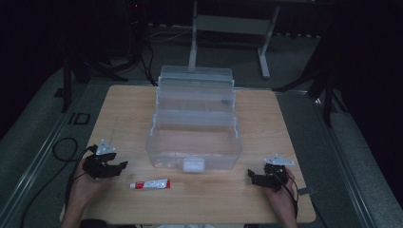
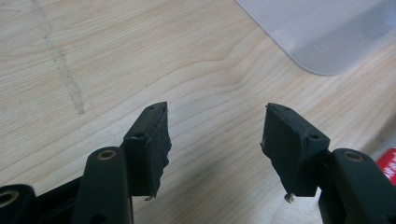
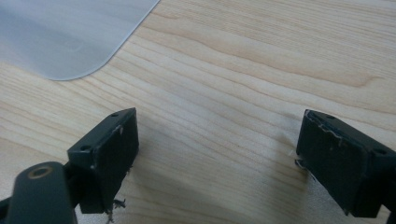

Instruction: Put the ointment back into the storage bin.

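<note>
Resting on pale wooden table point(image 1: 266, 123): left gripper point(image 1: 122, 166) jaws wide, empty; right gripper point(image 1: 250, 175) jaws wide, empty. Small red-and-white tube point(image 1: 150, 184) between them, nearer left. Clear plastic tiered box point(image 1: 194, 142) beyond.

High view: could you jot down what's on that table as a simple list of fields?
table: light wood
clear plastic box: middle of the table, open, tiered trays stepped back
tube: white with red end, lying flat in front of the box
left gripper: open, holds nothing, left of the tube
right gripper: open, holds nothing, near the box's right front corner
</note>
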A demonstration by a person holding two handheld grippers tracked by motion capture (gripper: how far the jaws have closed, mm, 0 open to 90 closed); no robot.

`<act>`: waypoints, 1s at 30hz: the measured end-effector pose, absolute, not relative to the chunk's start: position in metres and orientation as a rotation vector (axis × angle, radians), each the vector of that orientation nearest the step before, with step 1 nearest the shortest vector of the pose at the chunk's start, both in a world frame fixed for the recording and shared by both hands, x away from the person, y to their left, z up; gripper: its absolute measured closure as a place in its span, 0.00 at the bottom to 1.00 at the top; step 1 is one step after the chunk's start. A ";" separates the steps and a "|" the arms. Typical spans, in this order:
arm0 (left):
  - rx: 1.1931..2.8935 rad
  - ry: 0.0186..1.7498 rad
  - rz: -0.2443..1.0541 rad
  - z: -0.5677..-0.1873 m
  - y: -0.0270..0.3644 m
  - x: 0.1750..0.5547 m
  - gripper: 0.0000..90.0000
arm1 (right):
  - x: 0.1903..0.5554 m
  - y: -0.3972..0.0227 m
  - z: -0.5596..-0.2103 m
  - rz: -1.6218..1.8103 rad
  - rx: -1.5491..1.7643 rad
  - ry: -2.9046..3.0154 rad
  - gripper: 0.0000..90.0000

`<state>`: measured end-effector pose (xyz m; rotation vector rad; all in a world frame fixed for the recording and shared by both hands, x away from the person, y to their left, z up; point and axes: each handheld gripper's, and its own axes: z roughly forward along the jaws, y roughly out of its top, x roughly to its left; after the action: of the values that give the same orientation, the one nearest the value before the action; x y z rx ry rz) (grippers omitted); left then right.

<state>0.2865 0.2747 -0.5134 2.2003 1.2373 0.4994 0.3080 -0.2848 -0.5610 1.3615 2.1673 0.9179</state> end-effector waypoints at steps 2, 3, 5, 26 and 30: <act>2.221 1.221 0.494 -0.511 0.272 0.286 0.46 | 0.308 -0.285 -0.561 0.919 1.363 2.167 0.14; 2.235 1.208 0.494 -0.510 0.271 0.286 0.46 | 0.308 -0.285 -0.561 0.918 1.361 2.167 0.14; 2.255 1.191 0.489 -0.508 0.268 0.286 0.46 | 0.308 -0.285 -0.561 0.918 1.362 2.167 0.14; 2.449 0.990 0.458 -0.491 0.247 0.286 0.44 | 0.308 -0.285 -0.561 0.920 1.356 2.170 0.14; 2.482 0.953 0.439 -0.489 0.243 0.287 0.45 | 0.308 -0.285 -0.561 0.920 1.354 2.171 0.14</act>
<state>0.2866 0.2429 -0.4890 2.4824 0.9531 0.4394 0.3077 -0.2847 -0.5612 1.3537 2.1715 0.9205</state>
